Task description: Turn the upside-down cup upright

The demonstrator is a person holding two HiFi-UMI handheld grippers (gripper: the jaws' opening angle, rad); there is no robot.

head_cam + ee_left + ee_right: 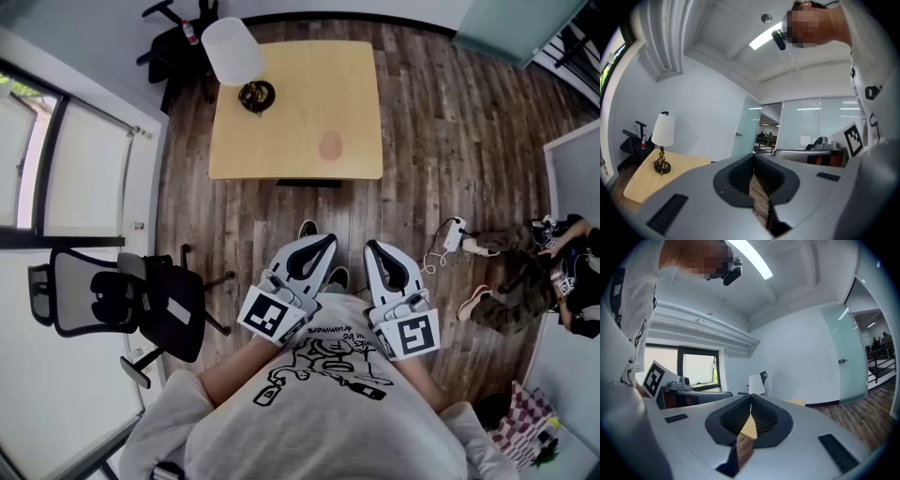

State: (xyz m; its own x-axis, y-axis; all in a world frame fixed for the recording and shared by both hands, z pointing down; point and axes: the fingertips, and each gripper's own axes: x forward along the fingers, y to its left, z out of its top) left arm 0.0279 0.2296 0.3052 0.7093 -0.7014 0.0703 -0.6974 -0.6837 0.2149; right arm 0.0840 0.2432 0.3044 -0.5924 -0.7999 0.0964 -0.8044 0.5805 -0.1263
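In the head view a small pinkish cup (330,145) stands on the light wooden table (281,122), toward its near right part; whether its mouth faces up or down I cannot tell. Both grippers are held close to the person's body, well short of the table. The left gripper (320,246) and the right gripper (374,251) point at the table, jaws together and empty. The left gripper view shows shut jaws (753,161) and the table (640,183) at left, with no cup in sight. The right gripper view also shows shut jaws (751,401).
A white-shaded lamp (234,52) stands on the table's far left corner. A black office chair (122,300) is at the left by the window. A person sits on the floor (525,281) at the right, near a power strip (453,234). Wooden floor lies between me and the table.
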